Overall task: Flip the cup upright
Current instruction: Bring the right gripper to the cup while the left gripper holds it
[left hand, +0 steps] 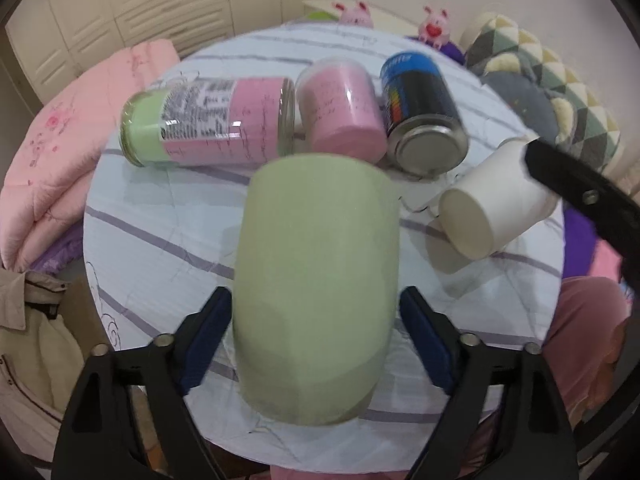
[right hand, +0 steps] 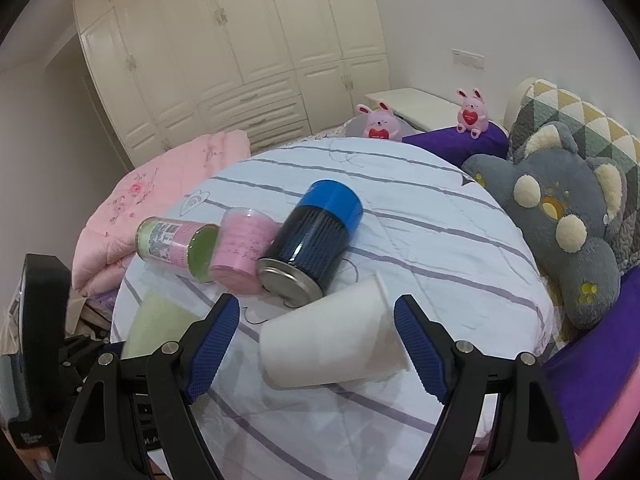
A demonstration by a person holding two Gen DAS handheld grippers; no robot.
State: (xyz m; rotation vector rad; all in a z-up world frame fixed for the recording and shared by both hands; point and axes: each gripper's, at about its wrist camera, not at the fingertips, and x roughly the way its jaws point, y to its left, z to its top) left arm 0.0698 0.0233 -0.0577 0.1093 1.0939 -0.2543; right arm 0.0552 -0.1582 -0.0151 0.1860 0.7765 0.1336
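Jaws of both grippers stand wide apart: the left gripper [left hand: 316, 344] straddles a pale green cup [left hand: 316, 288] and the right gripper [right hand: 318, 340] straddles a white paper cup [right hand: 332, 340]. Both cups lie on their sides on the striped bedspread [right hand: 440, 232]

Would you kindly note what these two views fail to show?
- Left wrist view: green cup is blurred; whether the fingers touch it is unclear.
- Right wrist view: the white cup's opening faces away, interior hidden.
- Right wrist view: jar label text is too small.
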